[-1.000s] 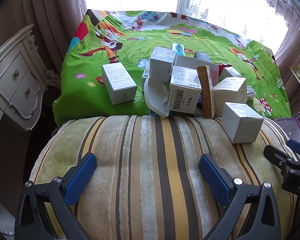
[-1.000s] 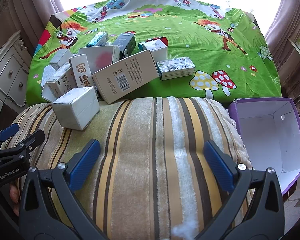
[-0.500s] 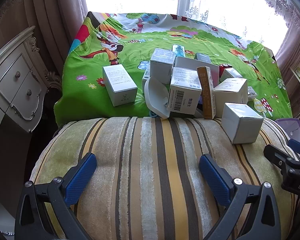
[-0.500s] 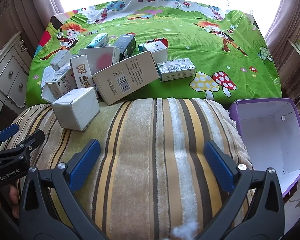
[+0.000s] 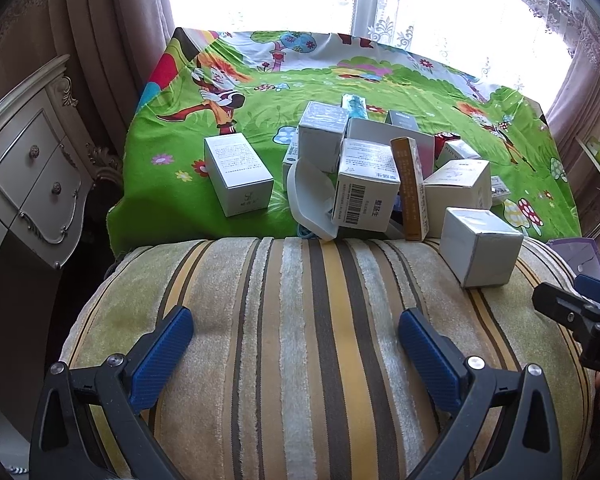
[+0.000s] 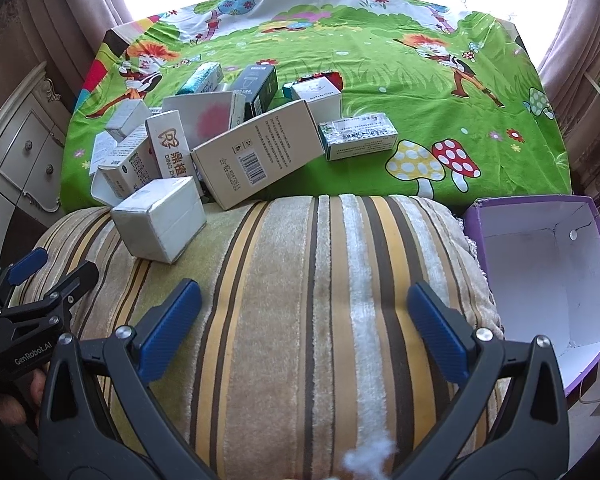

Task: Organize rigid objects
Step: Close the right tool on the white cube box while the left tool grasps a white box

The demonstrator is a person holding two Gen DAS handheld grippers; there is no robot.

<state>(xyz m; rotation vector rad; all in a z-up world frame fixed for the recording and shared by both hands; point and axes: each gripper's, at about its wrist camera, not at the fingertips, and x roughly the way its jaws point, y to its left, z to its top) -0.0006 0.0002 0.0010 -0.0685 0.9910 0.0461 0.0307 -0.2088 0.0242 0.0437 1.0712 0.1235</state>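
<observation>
Both claws are held spread and empty, and the white cube box (image 6: 159, 219) is found ahead-left of the right gripper (image 6: 304, 328), ahead-right of the left gripper (image 5: 296, 344), squat, roughly equally near.

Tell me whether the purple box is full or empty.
Empty: the purple box stands open, and the right wrist view shows only its bare white inside.

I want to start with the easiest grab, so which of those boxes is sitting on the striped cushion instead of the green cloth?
The plain white cube-shaped box, nearest the left gripper. It alone rests fully on the striped cushion.
</observation>
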